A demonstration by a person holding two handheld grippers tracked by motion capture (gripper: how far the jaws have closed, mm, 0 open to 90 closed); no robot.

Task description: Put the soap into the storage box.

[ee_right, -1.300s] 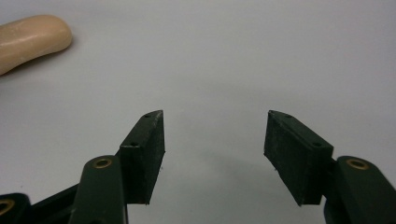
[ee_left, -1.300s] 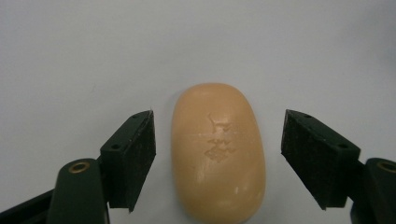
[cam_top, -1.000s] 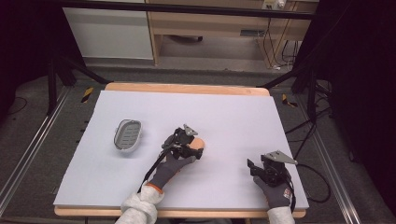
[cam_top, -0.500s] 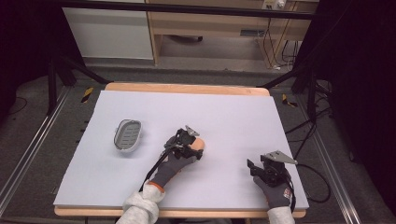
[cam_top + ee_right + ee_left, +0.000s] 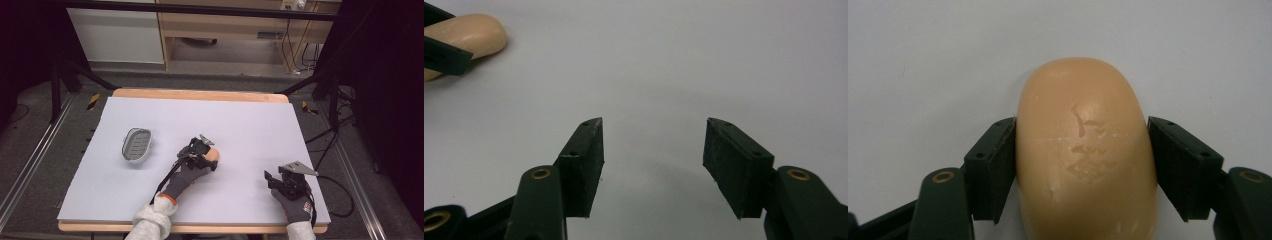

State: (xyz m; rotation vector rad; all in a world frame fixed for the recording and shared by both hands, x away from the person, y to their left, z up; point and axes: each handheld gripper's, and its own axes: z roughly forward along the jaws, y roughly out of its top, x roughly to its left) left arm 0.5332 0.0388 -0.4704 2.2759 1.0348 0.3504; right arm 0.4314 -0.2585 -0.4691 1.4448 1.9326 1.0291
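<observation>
A peach-coloured bar of soap [image 5: 1083, 150] lies on the white table [image 5: 240, 125], right of the middle. My left gripper [image 5: 209, 153] is shut on it, one black jaw pressed against each long side. The same soap [image 5: 476, 34] appears at the top left of the right gripper view, with a jaw of the left gripper across it. My right gripper [image 5: 653, 150] rests near the table's front right [image 5: 274, 179], open with nothing between its jaws. A grey oval soap dish [image 5: 136, 144] sits to the left, apart from both grippers.
The white sheet covers a wooden tabletop whose edge [image 5: 200, 94] shows at the back. Black stands and cables [image 5: 330, 105] run along both sides. A cabinet [image 5: 220, 25] stands beyond the table.
</observation>
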